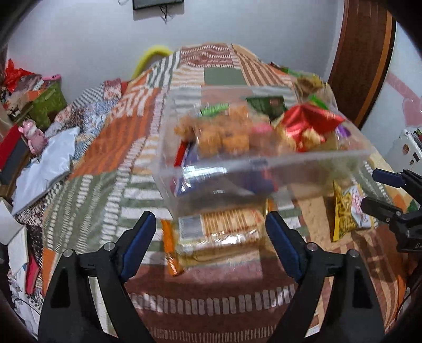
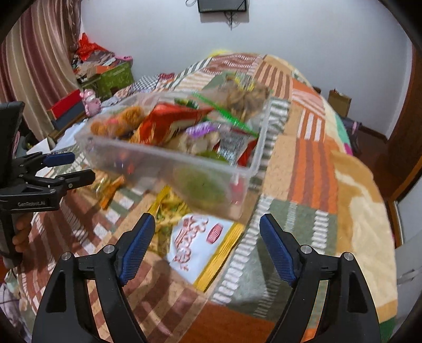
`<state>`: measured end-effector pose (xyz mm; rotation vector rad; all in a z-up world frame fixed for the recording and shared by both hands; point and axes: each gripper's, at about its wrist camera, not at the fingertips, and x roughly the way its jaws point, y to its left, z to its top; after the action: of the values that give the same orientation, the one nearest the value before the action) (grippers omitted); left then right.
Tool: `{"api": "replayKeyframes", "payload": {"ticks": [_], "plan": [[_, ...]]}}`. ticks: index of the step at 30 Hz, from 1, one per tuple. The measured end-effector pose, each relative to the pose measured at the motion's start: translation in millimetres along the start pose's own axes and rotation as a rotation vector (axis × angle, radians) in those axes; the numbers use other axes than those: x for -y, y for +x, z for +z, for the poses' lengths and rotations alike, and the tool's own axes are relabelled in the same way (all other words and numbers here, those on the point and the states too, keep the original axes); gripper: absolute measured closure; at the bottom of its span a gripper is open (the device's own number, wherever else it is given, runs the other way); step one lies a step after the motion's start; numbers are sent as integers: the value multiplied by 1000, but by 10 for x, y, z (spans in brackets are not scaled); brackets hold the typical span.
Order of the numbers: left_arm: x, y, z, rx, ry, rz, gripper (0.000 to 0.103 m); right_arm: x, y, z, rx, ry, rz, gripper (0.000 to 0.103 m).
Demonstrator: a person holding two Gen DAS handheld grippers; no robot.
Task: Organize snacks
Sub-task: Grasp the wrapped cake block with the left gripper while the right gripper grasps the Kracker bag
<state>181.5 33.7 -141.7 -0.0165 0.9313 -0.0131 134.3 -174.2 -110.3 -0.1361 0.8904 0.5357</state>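
I am looking over a bed under a patchwork blanket of orange, green and brown panels, which is running back toward a white wall. A dark screen is hanging high on that wall, cables trailing below it. To my left, a pink figurine is standing beside a green box and a red bag. A striped curtain is hanging at the left edge, and a brown door is showing on the right.

One clear bin, two claws.
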Motion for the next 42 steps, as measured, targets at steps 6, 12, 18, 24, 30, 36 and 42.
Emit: {"api": "replayKeyframes", "payload": {"ticks": [6,12,18,24,30,36,42], "plan": [[3,156,-32,-43,-20,-33,13,-99,117,-13,-55,-30,22,24],[75,256,-28,-58,1,-29,9,-217,231,-31,-96,-75,25,15],[119,324,-48,-63,8,-15,5,-196,278,-50,-114,-66,54,11],[92,283,-73,-52,-9,-22,11,-185,215,-58,-84,-52,44,27],[127,197,-126,-38,28,1,26,-135,160,-46,-61,-30,46,41],[174,-7,-172,-4,43,-18,27,-187,86,-44,-42,-52,48,51],[257,-217,-176,36,65,-34,27,-224,18,-50,-22,-68,43,59]]}}
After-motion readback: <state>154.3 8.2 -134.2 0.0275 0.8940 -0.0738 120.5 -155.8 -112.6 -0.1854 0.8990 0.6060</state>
